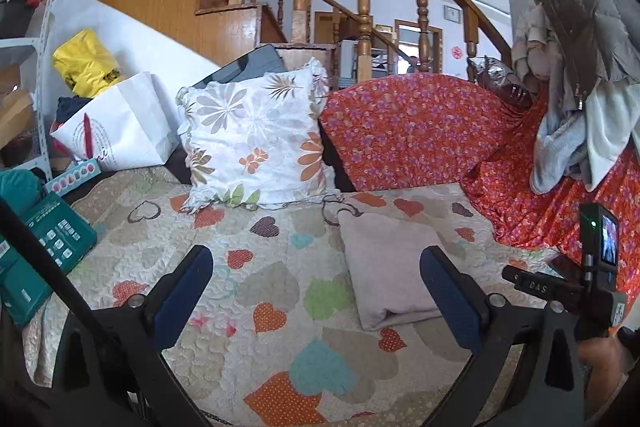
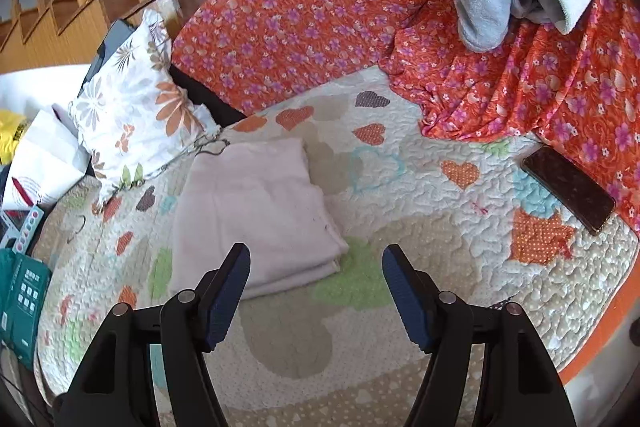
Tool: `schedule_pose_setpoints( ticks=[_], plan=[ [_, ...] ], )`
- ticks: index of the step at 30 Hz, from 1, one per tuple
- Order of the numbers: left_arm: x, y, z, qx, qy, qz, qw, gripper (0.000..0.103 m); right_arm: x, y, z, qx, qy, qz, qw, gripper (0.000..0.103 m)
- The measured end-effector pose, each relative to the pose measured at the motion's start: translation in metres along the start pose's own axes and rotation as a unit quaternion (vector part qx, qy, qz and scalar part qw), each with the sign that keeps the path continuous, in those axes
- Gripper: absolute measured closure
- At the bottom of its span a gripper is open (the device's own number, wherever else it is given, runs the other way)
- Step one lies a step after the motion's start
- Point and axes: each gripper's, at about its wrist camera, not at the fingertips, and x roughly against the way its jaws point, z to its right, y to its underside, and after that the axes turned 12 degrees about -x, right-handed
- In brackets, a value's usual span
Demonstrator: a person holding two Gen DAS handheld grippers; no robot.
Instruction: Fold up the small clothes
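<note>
A pale pink folded garment (image 1: 390, 267) lies flat on the heart-patterned quilt (image 1: 264, 287); it also shows in the right wrist view (image 2: 256, 211) as a neat rectangle. My left gripper (image 1: 316, 283) is open and empty, held above the quilt with the garment by its right finger. My right gripper (image 2: 316, 291) is open and empty, just in front of the garment's near edge. The right gripper's body shows at the right edge of the left wrist view (image 1: 592, 279).
A floral cushion (image 1: 256, 139) leans at the back. An orange floral sheet (image 2: 340, 19) covers the sofa back. A pile of clothes (image 1: 576, 67) hangs at the right. A phone (image 2: 568, 187) lies on the quilt. A white bag (image 1: 120, 131) and teal boxes (image 1: 36, 251) sit left.
</note>
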Motion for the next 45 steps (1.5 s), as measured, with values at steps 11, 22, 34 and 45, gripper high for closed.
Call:
schedule_pose_setpoints(
  ticks=[11, 22, 34, 45],
  plan=[
    [-0.024, 0.009, -0.005, 0.034, -0.040, -0.037, 0.9979, 0.000, -0.029, 0.033, -0.020, 0.068, 0.017, 0.040, 0.997, 0.028],
    [-0.058, 0.007, 0.022, 0.027, 0.015, -0.063, 0.9975, 0.000, -0.040, 0.041, -0.008, 0.068, 0.042, 0.041, 0.996, 0.028],
    [-0.077, 0.018, 0.031, 0.037, 0.001, -0.082, 0.9960, 0.000, -0.039, 0.046, -0.007, 0.084, 0.057, 0.043, 0.994, 0.027],
    [-0.079, 0.008, 0.035, 0.029, 0.027, -0.065, 0.9971, 0.000, -0.026, 0.059, -0.016, 0.119, 0.064, 0.052, 0.989, 0.023]
  ],
)
